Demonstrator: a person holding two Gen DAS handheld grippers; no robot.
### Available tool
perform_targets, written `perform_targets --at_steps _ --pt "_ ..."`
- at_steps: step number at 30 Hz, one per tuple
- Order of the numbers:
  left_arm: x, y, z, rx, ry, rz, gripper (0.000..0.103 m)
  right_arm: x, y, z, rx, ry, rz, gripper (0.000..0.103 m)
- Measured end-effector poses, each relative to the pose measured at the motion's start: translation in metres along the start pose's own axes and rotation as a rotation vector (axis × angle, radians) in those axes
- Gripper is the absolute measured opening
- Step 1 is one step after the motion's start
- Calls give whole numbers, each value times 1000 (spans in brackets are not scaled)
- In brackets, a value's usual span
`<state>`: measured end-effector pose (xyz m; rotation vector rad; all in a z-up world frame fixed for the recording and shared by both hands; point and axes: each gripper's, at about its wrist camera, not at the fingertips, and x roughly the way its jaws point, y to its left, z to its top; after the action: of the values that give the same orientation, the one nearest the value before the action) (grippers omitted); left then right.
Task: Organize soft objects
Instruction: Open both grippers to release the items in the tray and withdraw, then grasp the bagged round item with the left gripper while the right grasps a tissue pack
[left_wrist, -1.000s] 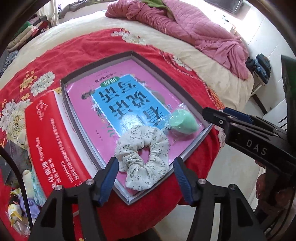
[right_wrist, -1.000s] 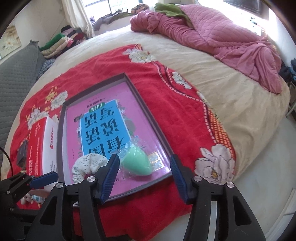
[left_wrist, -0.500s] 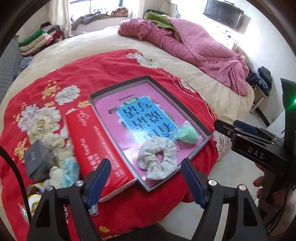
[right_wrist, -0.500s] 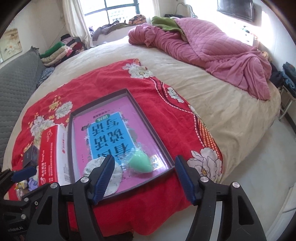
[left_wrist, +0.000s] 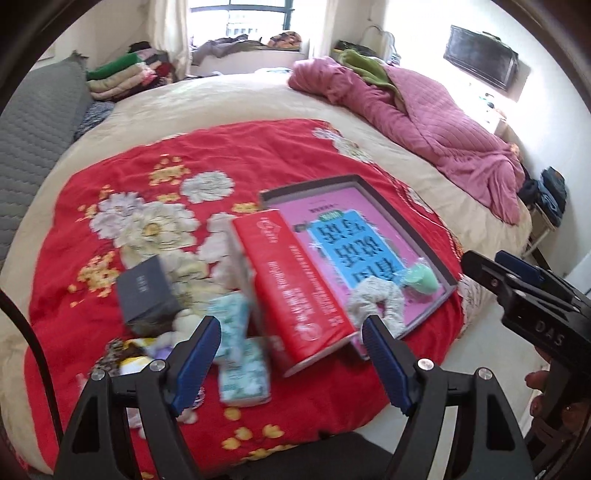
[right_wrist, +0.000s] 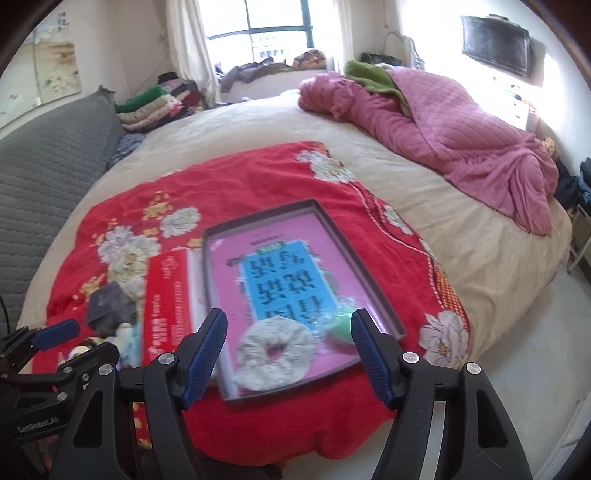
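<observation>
Progress: partial. In tray (right_wrist: 325, 218): floral scrunchie (right_wrist: 275, 354) and green sponge (right_wrist: 341, 328), side by side at near end. Outstanding: loose pile of soft items (left_wrist: 236, 332) on red blanket (left_wrist: 110, 192), left of red box (left_wrist: 295, 288); blurred, probably tissue packs and small plush pieces. Left gripper (left_wrist: 291, 350): fingers spread, empty, aimed at pile. Right gripper (right_wrist: 288, 350): fingers spread, empty, above tray. Remaining: transfer of pile items into tray.
</observation>
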<state>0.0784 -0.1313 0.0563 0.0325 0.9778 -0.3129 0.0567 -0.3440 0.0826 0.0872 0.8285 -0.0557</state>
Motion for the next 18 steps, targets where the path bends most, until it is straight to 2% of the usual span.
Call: perform_targets --at_steps 18 --pt "-35 90 -24 -133 -20 67 79 -20 96 0 -145 -16 96 73"
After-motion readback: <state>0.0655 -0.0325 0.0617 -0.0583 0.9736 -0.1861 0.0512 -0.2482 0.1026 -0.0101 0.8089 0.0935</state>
